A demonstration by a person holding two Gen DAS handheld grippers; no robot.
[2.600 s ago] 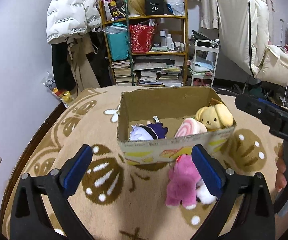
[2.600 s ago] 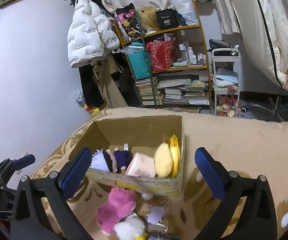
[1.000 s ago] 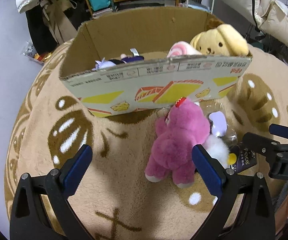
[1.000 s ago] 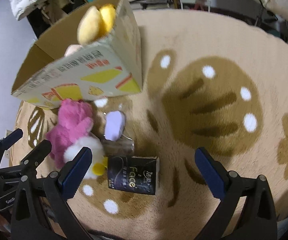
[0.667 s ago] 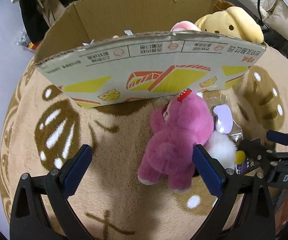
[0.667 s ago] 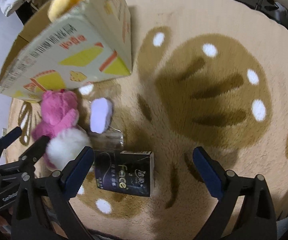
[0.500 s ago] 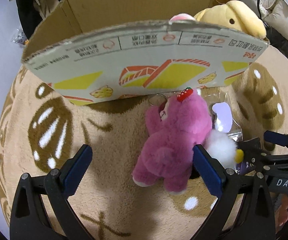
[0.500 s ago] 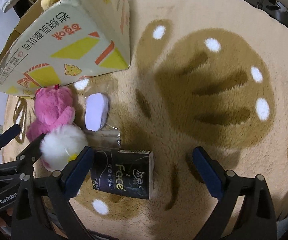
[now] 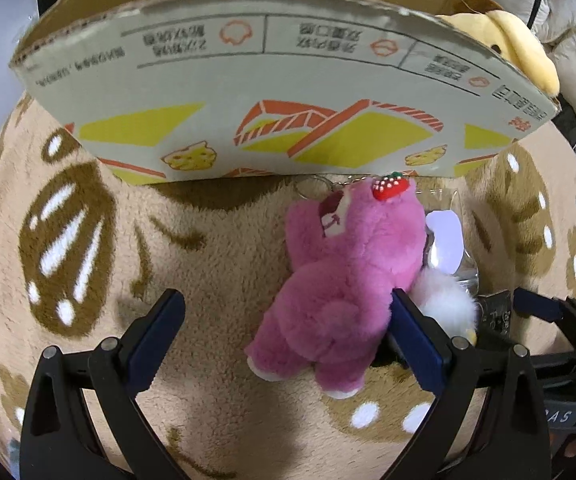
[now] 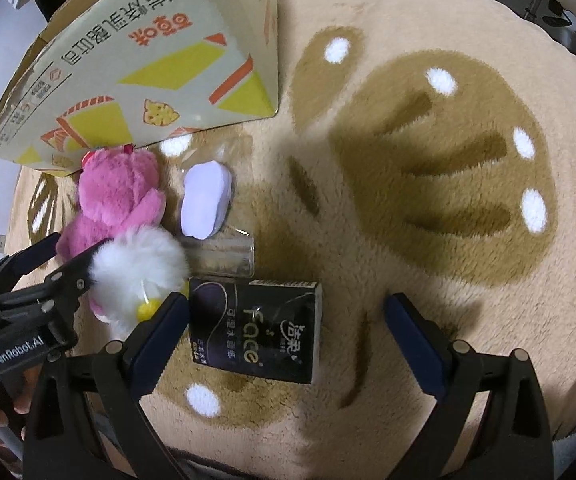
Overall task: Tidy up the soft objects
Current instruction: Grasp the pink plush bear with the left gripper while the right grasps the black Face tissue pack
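The pink plush bear (image 9: pixel 339 280) is seen lying on the rug (image 9: pixel 208 260) at centre right of the left view, its head against the cardboard box (image 9: pixel 280 92) into which, presumably, it is to be put. The left claw (image 9: pixel 284 332) is spread wide, one finger (image 9: pixel 411 328) beside the bear's flank, nothing gripped. In the right view the right claw (image 10: pixel 288 332) is likewise released, straddling a black tissue pack (image 10: pixel 256 328). A white fluffy toy (image 10: pixel 136 268) is pressed against the bear.
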